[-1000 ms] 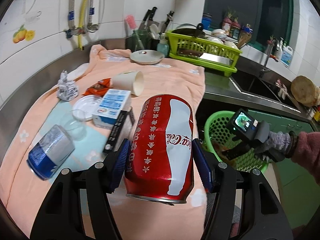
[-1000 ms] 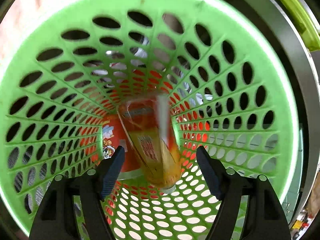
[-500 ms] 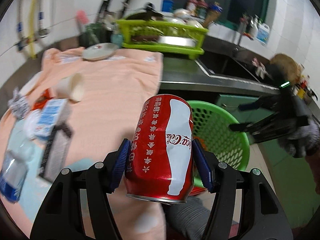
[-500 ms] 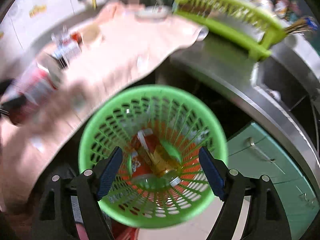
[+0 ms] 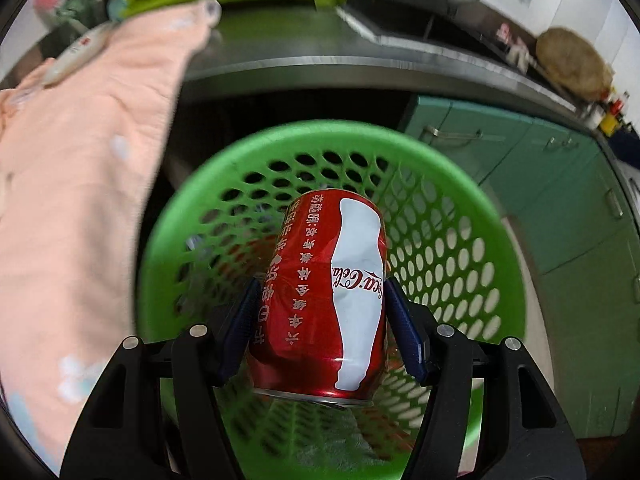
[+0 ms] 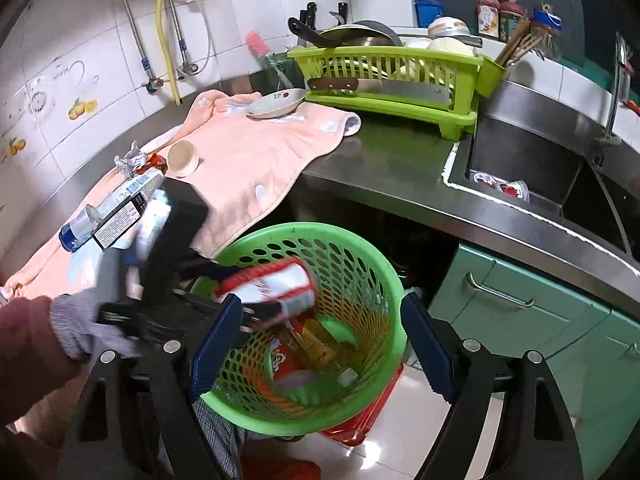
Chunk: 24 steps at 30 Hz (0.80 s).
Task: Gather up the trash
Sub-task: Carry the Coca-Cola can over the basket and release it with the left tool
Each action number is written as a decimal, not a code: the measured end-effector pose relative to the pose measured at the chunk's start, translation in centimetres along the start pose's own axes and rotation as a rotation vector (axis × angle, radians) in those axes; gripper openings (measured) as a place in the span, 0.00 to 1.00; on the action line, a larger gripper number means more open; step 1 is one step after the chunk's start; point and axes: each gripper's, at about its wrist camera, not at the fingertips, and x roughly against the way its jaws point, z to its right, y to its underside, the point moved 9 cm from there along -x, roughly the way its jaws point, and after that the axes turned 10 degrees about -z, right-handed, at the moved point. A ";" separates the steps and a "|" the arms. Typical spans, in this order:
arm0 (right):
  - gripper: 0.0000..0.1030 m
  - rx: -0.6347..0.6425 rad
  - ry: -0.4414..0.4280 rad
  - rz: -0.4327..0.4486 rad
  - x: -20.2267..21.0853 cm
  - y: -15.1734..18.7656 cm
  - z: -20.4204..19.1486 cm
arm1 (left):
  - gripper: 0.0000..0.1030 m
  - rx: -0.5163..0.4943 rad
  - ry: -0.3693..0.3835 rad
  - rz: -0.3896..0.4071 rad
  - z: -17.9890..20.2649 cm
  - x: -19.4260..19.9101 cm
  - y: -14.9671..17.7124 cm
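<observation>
A dented red cola can point(image 5: 320, 300) sits between the blue pads of my left gripper point(image 5: 322, 320), which is shut on it. The can hangs over the mouth of the green perforated basket point(image 5: 460, 168). From the right wrist the same can point(image 6: 272, 284) appears blurred above the basket rim point(image 6: 372, 248), carried by a gloved hand point(image 6: 80, 324). My right gripper point(image 6: 320, 342) hovers above and in front of the basket; its jaws are opening and nothing is between them. An orange and yellow wrapper point(image 6: 316, 344) lies in the basket bottom.
A pink towel point(image 6: 256, 152) covers the steel counter and carries a blue bottle point(image 6: 76, 232), a dark carton point(image 6: 120, 224), a tipped paper cup point(image 6: 182, 158) and crumpled foil point(image 6: 130, 160). A green dish rack point(image 6: 392, 80), a sink point(image 6: 532, 176) and green cabinets point(image 6: 540, 312) lie beyond.
My left gripper carried the can from over the towel to above the basket and tipped downward. My right gripper rose out of the basket, leaving the wrapper inside, and its jaws spread wider.
</observation>
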 end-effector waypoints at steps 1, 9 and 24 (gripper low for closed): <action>0.76 -0.011 -0.002 -0.002 -0.2 0.2 0.5 | 0.60 0.001 -0.008 -0.023 0.2 -1.0 -0.3; 0.76 -0.139 -0.040 -0.017 -1.8 1.6 4.3 | 0.61 0.046 0.000 -0.178 1.0 -6.6 -2.0; 0.76 -0.179 -0.041 -0.016 -1.9 2.6 5.5 | 0.64 0.083 0.014 -0.225 1.2 -10.2 -3.4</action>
